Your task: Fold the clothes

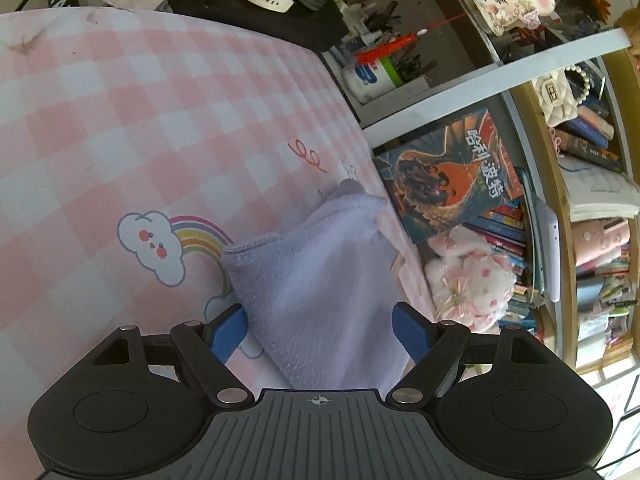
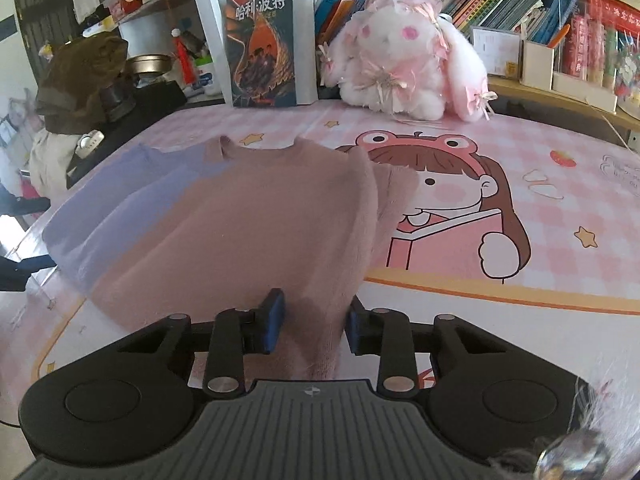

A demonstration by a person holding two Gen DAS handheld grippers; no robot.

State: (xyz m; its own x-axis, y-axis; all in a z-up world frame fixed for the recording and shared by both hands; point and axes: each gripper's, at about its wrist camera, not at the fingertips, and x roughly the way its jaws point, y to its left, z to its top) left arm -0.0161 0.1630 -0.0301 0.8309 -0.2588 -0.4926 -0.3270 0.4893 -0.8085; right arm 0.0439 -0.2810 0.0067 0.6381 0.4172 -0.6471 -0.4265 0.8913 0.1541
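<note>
A fuzzy sweater, lavender on one side and dusty pink on the other, lies on the pink checked table mat. In the right wrist view the sweater is spread flat with its neckline at the far end. My right gripper has its blue pads open around the sweater's near pink hem. In the left wrist view the lavender part runs between the wide-open blue pads of my left gripper. Neither gripper is closed on the cloth.
A white and pink plush rabbit and an upright book stand at the mat's far edge, in front of bookshelves. A dark cluttered pile sits at the far left. The mat extends left of the sweater.
</note>
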